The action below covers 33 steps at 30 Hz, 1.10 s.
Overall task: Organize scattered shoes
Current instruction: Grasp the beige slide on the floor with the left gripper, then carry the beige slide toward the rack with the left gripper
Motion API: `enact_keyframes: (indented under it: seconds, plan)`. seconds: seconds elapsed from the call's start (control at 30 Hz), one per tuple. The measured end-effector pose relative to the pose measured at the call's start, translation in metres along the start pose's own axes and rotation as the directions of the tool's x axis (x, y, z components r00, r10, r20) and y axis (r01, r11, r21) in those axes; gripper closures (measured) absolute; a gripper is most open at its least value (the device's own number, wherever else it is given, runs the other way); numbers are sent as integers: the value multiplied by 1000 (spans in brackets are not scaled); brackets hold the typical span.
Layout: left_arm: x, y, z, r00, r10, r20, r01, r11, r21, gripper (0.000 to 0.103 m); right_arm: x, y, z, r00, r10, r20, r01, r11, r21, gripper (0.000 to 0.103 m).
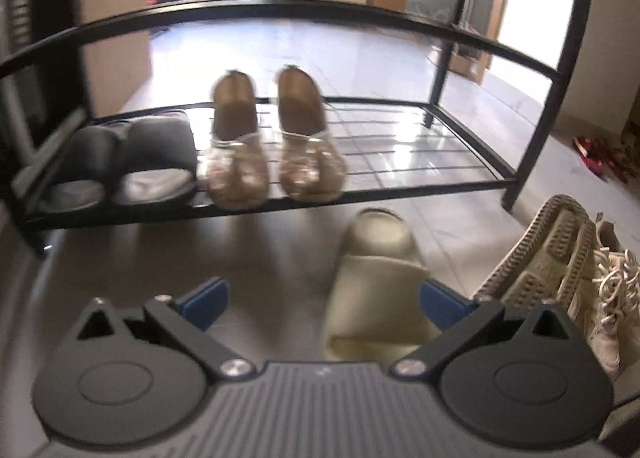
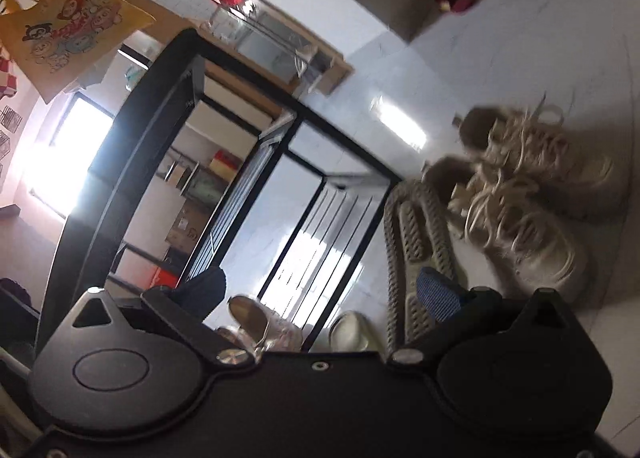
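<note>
While its two blue-padded fingers stand wide apart and grip nothing, the left gripper (image 1: 324,300) hangs low over the pale tiled floor (image 1: 248,254), facing the black metal shoe rack (image 1: 280,201). Just in front of its right finger lies a cream rubber slide sandal (image 1: 378,278), toe toward the camera, on the floor below the front edge of the rack. To the right of it, a beige knit sneaker (image 1: 548,258) lies tipped so that its ridged sole shows, and white laces of another sneaker are visible beside it. On the lower wire shelf of the rack stand a pair of glittery gold ballet flats (image 1: 272,161) and, to their left, a pair of dark grey slippers (image 1: 128,169).

The right gripper (image 2: 320,294) is also released and empty; its view is strongly tilted and blurred. Near its right finger the ridged sole of the same beige sneaker appears, with two cream lace-up sneakers (image 2: 532,201) lying close together beyond it on the floor. A yellow cartoon tote bag (image 2: 68,25) hangs in the far upper left.
</note>
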State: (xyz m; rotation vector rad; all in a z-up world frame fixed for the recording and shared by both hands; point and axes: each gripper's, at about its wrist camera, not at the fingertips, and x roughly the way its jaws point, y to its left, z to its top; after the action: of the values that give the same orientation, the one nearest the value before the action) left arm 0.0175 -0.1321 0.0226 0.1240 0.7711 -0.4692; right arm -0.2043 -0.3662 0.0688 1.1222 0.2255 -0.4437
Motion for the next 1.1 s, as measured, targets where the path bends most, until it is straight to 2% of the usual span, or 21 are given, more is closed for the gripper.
enact_keyframes:
  seconds: [0.13, 0.43, 0.67, 0.97, 1.1]
  plan:
    - [32, -26, 9, 999, 18, -28, -15, 996, 90, 1, 9, -12, 4, 999, 13, -41, -9, 997, 82, 0]
    - [68, -51, 5, 1000, 24, -18, -20, 978, 209, 1, 15, -10, -1, 997, 52, -64, -47, 996, 71, 0]
    - [99, -53, -7, 997, 51, -54, -37, 974, 222, 1, 19, -11, -2, 996, 67, -67, -60, 994, 93, 0]
    - [122, -60, -13, 992, 15, -126, 11, 980, 200, 0, 21, -10, -3, 995, 80, -66, -73, 993, 97, 0]
    - [124, -59, -12, 992, 7, -126, 18, 979, 201, 1, 23, -11, -3, 994, 82, -67, -75, 992, 100, 0]
